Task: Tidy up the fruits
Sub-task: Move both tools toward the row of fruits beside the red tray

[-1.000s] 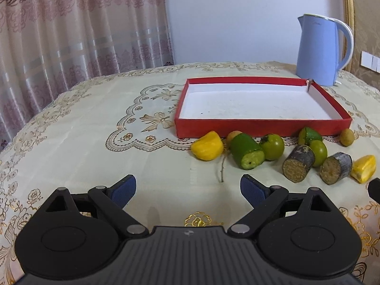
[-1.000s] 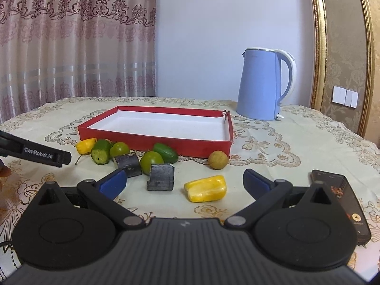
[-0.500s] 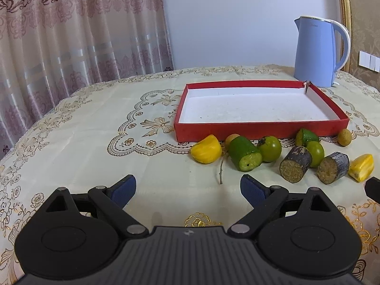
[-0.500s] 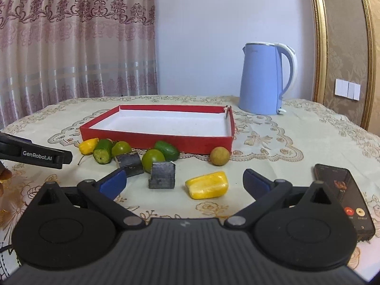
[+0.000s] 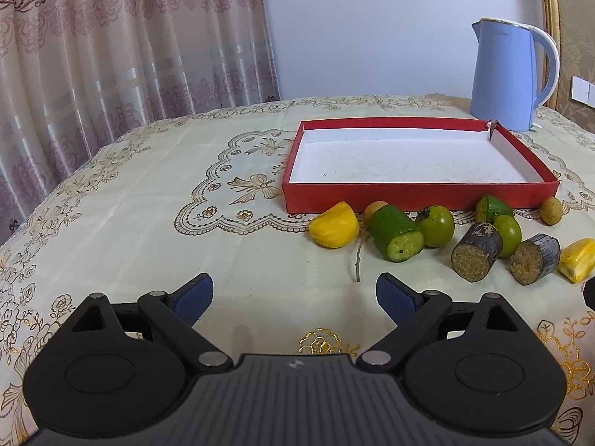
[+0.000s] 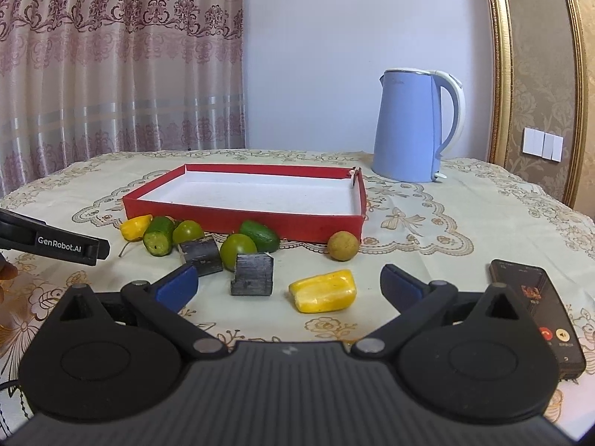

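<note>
A red box with a white floor stands empty on the table. Several fruits lie in a row in front of it: a yellow piece, a cut green fruit, a green tomato, two dark cut cylinders and a small brown round fruit. Another yellow piece lies just ahead of my right gripper, which is open and empty. My left gripper is open too, short of the fruits and to their left. Its side shows in the right wrist view.
A light blue kettle stands behind the box at the back right. A black phone lies on the cloth at my right gripper's right. A thin twig lies by the cut green fruit. Curtains hang behind the table's far left edge.
Both views have tilted up a little, so the fruits and box sit slightly lower and farther. Both grippers stay open; no fruit has moved.
</note>
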Tool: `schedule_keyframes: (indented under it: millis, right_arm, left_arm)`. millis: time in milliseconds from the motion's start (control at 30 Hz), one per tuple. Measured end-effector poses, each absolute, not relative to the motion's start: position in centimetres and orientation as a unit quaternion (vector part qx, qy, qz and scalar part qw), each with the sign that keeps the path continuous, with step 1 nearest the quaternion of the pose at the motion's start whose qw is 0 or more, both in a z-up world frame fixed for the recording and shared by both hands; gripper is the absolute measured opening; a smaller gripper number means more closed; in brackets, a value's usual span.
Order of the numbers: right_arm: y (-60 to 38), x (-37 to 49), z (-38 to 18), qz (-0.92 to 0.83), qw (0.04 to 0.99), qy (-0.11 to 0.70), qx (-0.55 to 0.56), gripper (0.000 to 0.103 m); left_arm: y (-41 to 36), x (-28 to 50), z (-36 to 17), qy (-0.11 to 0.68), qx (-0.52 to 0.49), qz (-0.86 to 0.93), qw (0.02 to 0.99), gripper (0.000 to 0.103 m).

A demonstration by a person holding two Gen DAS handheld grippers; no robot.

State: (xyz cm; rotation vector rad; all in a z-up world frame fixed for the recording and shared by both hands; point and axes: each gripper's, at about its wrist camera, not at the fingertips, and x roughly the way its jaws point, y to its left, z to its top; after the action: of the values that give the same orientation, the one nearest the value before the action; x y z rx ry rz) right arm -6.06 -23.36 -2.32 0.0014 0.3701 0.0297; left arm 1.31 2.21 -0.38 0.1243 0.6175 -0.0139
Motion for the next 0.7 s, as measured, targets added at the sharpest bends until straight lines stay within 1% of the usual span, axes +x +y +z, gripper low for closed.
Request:
schedule_keyframes:
  millis: [700]
  right_arm:
    - [-22.75,-6.05,-2.41,0.019,0.984,0.178,-0.019,0.103]
  left_arm:
    - [2.45,1.54,-0.66,0.308,0.059,-0.003,0.950,0.095]
